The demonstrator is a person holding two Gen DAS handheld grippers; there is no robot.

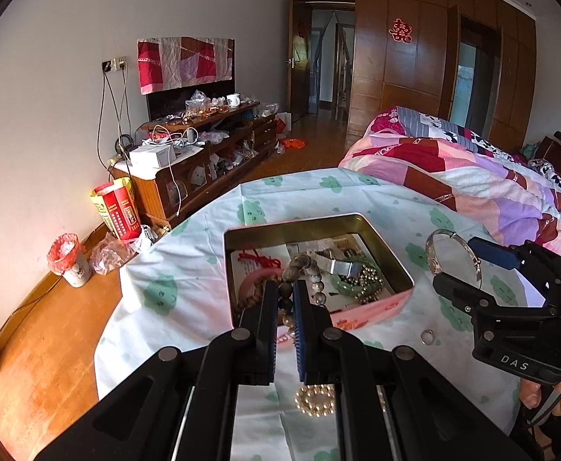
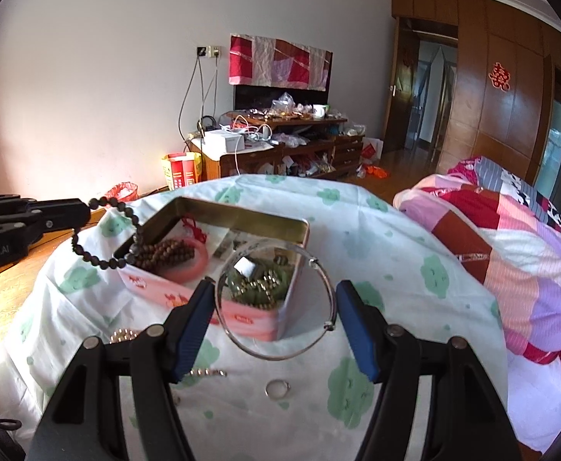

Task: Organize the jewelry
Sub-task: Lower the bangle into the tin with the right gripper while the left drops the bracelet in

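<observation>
- Left wrist view: the left gripper (image 1: 283, 296) is squeezed tight on a bead bracelet (image 1: 285, 303). The beads are dark brown & grey.
- The bead loop runs away from the camera, from near the tips out over the tin box (image 1: 395, 257). Its far end is over the stuff in the box.
- The box is open, pink on the outside, gold-ish inside. It sits on a white cloth w/ green spots (image 1: 172, 292) over a round table.
- In the box: a red cord, a pink ring shape, green beads, a silver clip & some paper.
- A gold bead ring (image 1: 315, 401) lies flat on the cloth, near the camera, between the gripper arms.
- A small ring (image 1: 427, 337) lies flat on the cloth, just right of the box.
- At right, the right gripper (image 1: 460, 265) holds a silver bangle (image 1: 449, 255), which stands up on its edge.

- Right wrist view: the right gripper (image 2: 274, 309) is spread wide, w/ the bangle (image 2: 242, 342) pressed between the blue pads. The hoop faces the camera, so you can look thru it at the box (image 2: 280, 315).
- The small ring (image 2: 277, 388) lies on the cloth (image 2: 376, 238) under the bangle.
- At left, the left gripper (image 2: 84, 211) pinches the bead bracelet (image 2: 100, 259). The loop hangs down & its low end drapes over the box's left edge.
- A bed w/ a pink & red quilt (image 2: 510, 253) is at right.
</observation>
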